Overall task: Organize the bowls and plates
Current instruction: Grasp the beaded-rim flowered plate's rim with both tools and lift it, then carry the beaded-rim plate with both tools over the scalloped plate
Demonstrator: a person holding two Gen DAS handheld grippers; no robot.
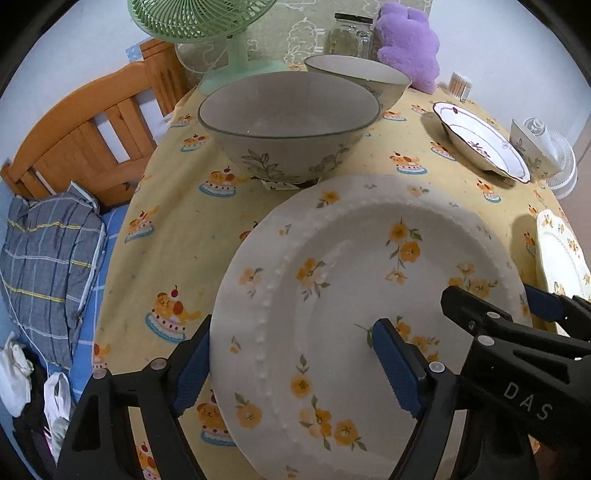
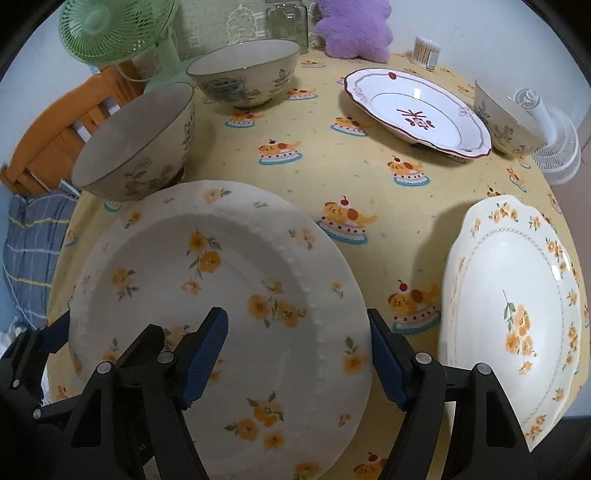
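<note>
A white plate with orange flowers (image 1: 332,295) (image 2: 207,288) lies at the near left of the table. My left gripper (image 1: 291,365) is open and straddles its left rim, one finger outside and one over the well. My right gripper (image 2: 297,350) is open and straddles its right rim; it also shows in the left wrist view (image 1: 491,306). Two grey floral bowls (image 2: 136,144) (image 2: 247,74) stand behind the plate. A scalloped orange-flower plate (image 2: 517,325), a red-trimmed plate (image 2: 417,107) and a third bowl (image 2: 502,122) sit to the right.
A green fan (image 2: 114,33), a glass jar (image 2: 288,22), a purple plush toy (image 2: 354,29), a toothpick jar (image 2: 426,51) and a white fan (image 2: 550,136) line the table's far and right edges. A wooden bed frame (image 1: 96,122) and plaid pillow (image 1: 48,266) lie left.
</note>
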